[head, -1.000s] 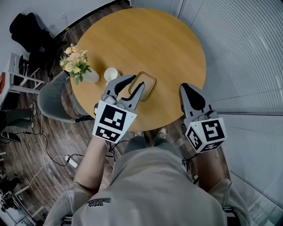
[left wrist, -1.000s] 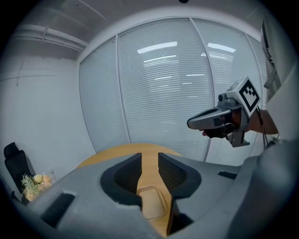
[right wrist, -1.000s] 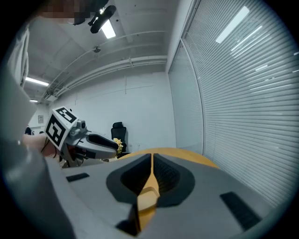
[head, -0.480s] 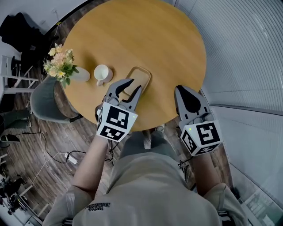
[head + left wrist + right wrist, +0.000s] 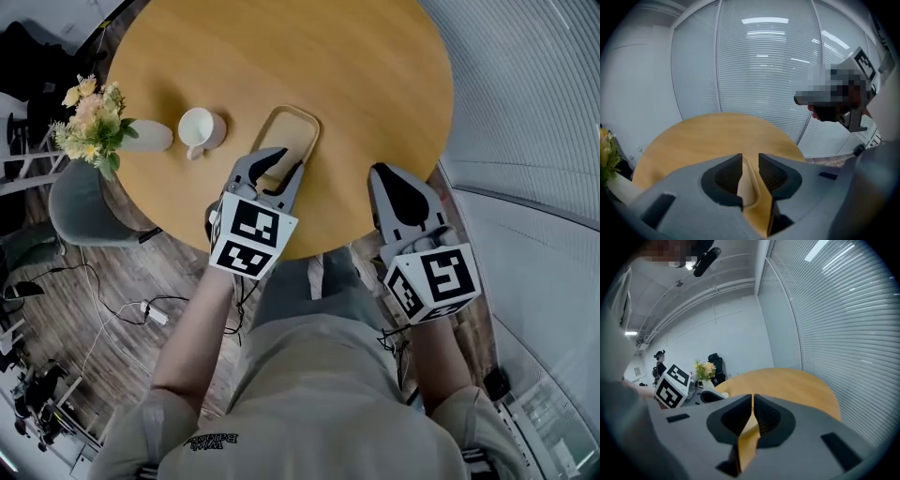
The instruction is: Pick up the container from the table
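Observation:
The container point(image 5: 292, 131) is a shallow beige tray with rounded corners, lying on the round wooden table point(image 5: 309, 56) near its front edge. My left gripper point(image 5: 289, 161) is at the tray's near end, its jaws drawn close together on the rim. In the left gripper view the pale rim point(image 5: 747, 187) stands pinched between the two dark pads of the left gripper point(image 5: 750, 161). My right gripper point(image 5: 384, 173) hovers over the table's front right edge, shut with nothing in it. Only table wood shows past the jaws of the right gripper point(image 5: 753, 401).
A white cup point(image 5: 199, 127) stands left of the tray. A vase of flowers point(image 5: 89, 117) sits at the table's left edge, above a grey chair point(image 5: 80, 202). A curved glass wall with blinds point(image 5: 534, 112) runs along the right. Cables lie on the floor at lower left.
The left gripper's jaws, wide apart a second ago, have narrowed onto the near rim of the container. The head view has shifted. The right gripper stays shut at the table's edge.

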